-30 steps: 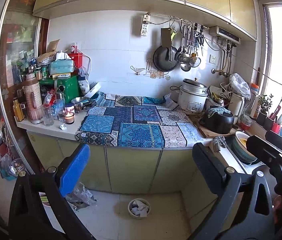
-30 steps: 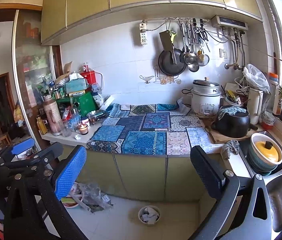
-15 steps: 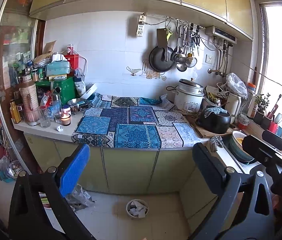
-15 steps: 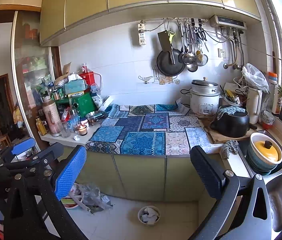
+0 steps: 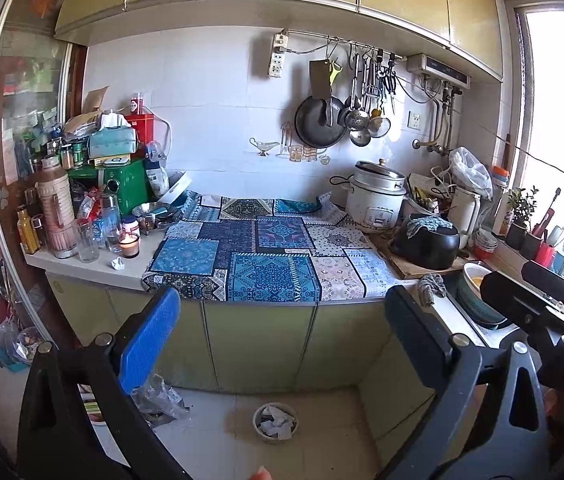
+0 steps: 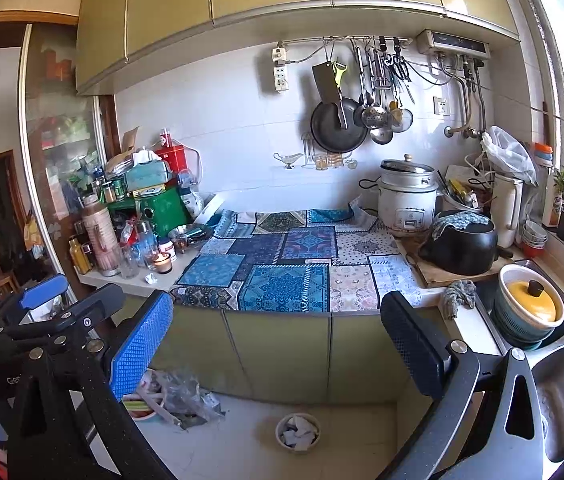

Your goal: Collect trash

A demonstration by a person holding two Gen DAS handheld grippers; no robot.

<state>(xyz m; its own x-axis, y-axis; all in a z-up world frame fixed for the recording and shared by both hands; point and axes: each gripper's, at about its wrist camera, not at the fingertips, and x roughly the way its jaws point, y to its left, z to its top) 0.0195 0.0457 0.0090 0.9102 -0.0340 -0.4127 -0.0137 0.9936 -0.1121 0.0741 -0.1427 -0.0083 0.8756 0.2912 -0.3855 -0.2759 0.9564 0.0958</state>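
Left tongs (image 5: 282,330) wide and empty, right tongs (image 6: 278,336) likewise, floor bin (image 5: 275,423) holding crumpled paper

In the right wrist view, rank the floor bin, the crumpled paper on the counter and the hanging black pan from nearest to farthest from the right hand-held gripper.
1. Floor bin, low, just ahead of the right hand-held gripper.
2. Crumpled paper, on the counter's left end.
3. Black pan, up on the back wall.

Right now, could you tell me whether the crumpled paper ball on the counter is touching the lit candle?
Apart. The left wrist view shows bare white counter between the paper ball and the candle.
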